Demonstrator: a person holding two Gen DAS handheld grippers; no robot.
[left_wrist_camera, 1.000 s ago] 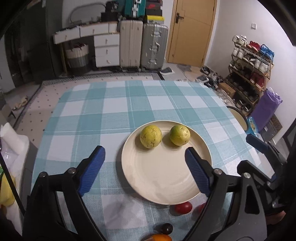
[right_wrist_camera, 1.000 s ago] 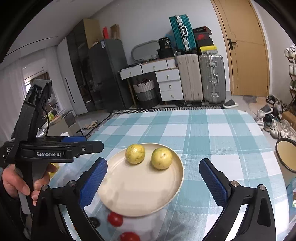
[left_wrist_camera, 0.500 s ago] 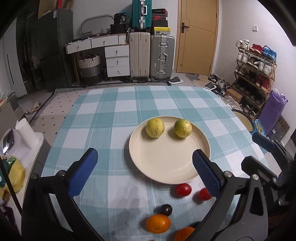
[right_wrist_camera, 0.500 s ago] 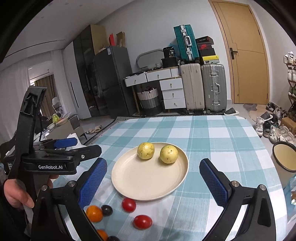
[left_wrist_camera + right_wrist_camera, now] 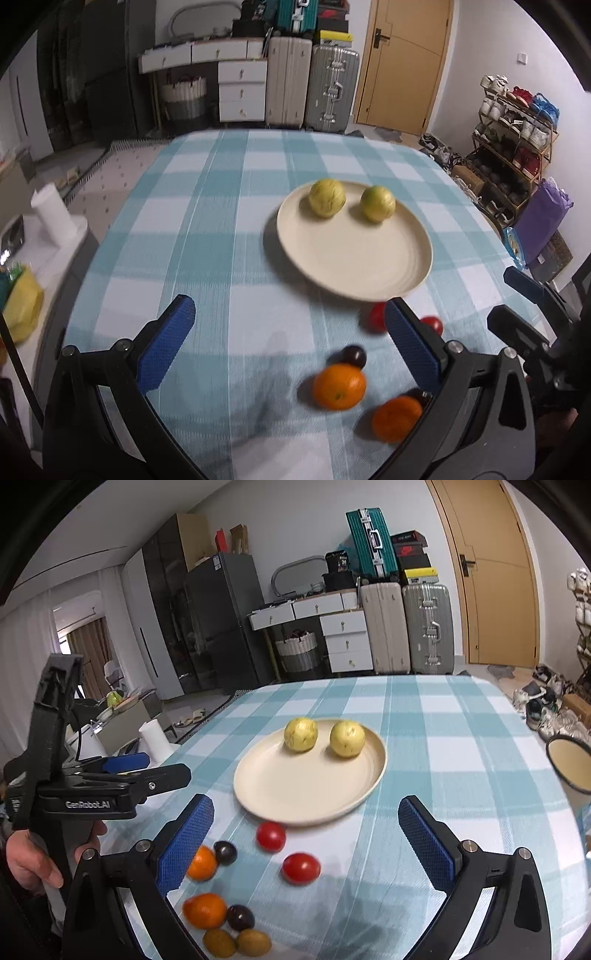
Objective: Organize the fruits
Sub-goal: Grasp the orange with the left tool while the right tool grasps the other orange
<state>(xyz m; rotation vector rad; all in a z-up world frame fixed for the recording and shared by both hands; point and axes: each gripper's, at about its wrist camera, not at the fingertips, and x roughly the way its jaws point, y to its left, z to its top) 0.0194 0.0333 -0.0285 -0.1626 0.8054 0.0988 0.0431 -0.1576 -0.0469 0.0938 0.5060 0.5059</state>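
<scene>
At the far left of the right wrist view, the left gripper (image 5: 155,771) is held by a bare hand (image 5: 33,860) above the table's left edge; in its own view its blue-padded fingers (image 5: 166,343) stand wide apart with nothing between them, so it is released. Just to its right, loose fruit lies on the teal checked tablecloth (image 5: 443,738): an orange (image 5: 201,864) touching a dark plum (image 5: 225,852), and nearer the camera a second orange (image 5: 205,910) beside a second dark plum (image 5: 240,917), with two brownish kiwis (image 5: 236,941) at the bottom edge. Right of these sit two red tomatoes (image 5: 271,836), one just beside the plate's near rim, the other (image 5: 301,867) a little nearer the camera. The cream plate (image 5: 295,790) lies at the table's middle and carries two yellow-green guavas (image 5: 301,734) side by side, apart, on its far half. The right gripper (image 5: 304,843) hovers over the tomatoes, its jaws spread wide and empty. At the right edge stands a cream enamel pot (image 5: 570,764) with a dark rim.
</scene>
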